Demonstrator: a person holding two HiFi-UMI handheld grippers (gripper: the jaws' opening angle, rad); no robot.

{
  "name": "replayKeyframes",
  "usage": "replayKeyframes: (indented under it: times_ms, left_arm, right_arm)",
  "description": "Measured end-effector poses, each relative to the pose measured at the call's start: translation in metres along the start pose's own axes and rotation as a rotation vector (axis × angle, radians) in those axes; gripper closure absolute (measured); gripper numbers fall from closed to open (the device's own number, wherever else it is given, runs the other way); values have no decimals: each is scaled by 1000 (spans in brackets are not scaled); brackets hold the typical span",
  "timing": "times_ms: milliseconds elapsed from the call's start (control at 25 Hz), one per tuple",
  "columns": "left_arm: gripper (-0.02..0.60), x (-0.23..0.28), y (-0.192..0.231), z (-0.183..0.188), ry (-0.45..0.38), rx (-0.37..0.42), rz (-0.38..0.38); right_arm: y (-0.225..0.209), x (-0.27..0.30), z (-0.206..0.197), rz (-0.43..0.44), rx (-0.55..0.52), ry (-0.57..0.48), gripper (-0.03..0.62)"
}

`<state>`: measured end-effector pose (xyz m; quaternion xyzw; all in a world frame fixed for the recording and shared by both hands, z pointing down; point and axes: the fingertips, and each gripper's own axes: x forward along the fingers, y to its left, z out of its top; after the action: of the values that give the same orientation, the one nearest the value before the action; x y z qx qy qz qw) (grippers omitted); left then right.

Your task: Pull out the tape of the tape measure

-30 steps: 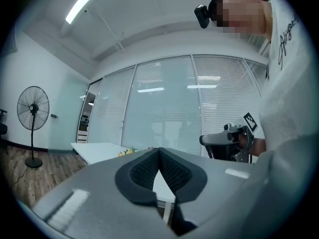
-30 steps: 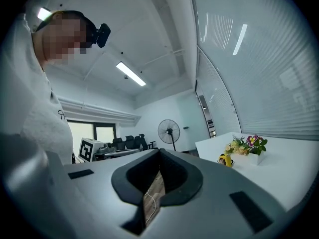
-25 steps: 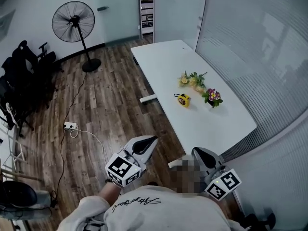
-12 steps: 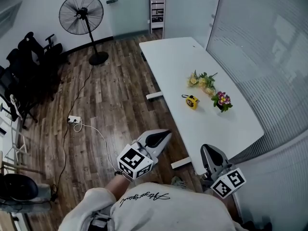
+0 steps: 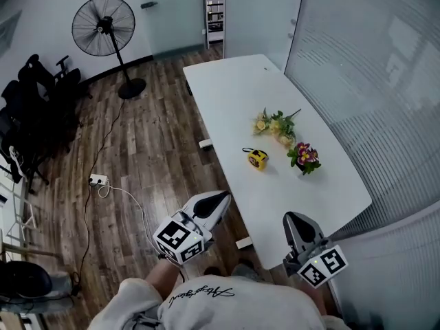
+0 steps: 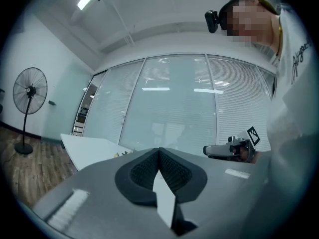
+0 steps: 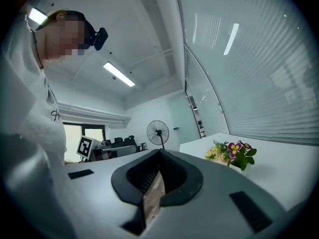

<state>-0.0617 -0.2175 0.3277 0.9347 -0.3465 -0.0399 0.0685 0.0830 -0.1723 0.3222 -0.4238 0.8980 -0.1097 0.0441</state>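
Observation:
A small yellow tape measure (image 5: 258,159) lies on the long white table (image 5: 234,88), between two little flower bunches. My left gripper (image 5: 221,198) hangs shut over the wooden floor beside the table's near corner, nothing between its jaws. My right gripper (image 5: 292,220) is shut too, at the table's near end, well short of the tape measure. In the left gripper view the closed jaws (image 6: 159,150) point at the glass wall, with the other gripper (image 6: 232,148) off to the right. The right gripper view shows its shut jaws (image 7: 160,151) and purple flowers (image 7: 238,152).
Yellow flowers (image 5: 275,124) and purple flowers (image 5: 304,156) flank the tape measure. A standing fan (image 5: 104,27) and black chairs (image 5: 31,102) stand across the wooden floor. A power strip with a cable (image 5: 100,180) lies on the floor. A glass wall (image 5: 371,81) runs along the table's right.
The view has shifted as the person moves; the table and tape measure now sit a little further left and lower. Both grippers stay shut and held low by the body.

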Motion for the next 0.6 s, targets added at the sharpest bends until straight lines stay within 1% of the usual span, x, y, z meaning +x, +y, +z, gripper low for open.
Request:
replayKeyframes:
  times_ms: [80, 120, 160, 200, 280, 400, 480, 600]
  left_arm:
    - [580, 7, 0, -9, 21, -9, 9]
    - [558, 12, 1, -12, 25, -1, 15]
    - [428, 16, 2, -14, 26, 8, 23]
    - [341, 21, 4, -16, 27, 16, 31]
    - [320, 30, 8, -19, 36, 40, 41]
    - [254, 46, 15, -25, 62, 100, 27]
    - [207, 57, 25, -32, 88, 139, 17]
    - [190, 79, 47, -40, 113, 159, -3]
  right_arm:
    - [-16, 1, 1, -37, -31, 0, 591]
    - [-23, 2, 1, -53, -53, -3, 576]
    - [-30, 4, 2, -65, -68, -4, 422]
    - [-37, 5, 1, -75, -74, -4, 295]
    - [-49, 8, 1, -89, -77, -6, 275]
    - [-63, 13, 0, -87, -79, 6, 225]
    - [-72, 16, -3, -80, -77, 22, 210]
    - [-82, 23, -3, -61, -84, 34, 197]
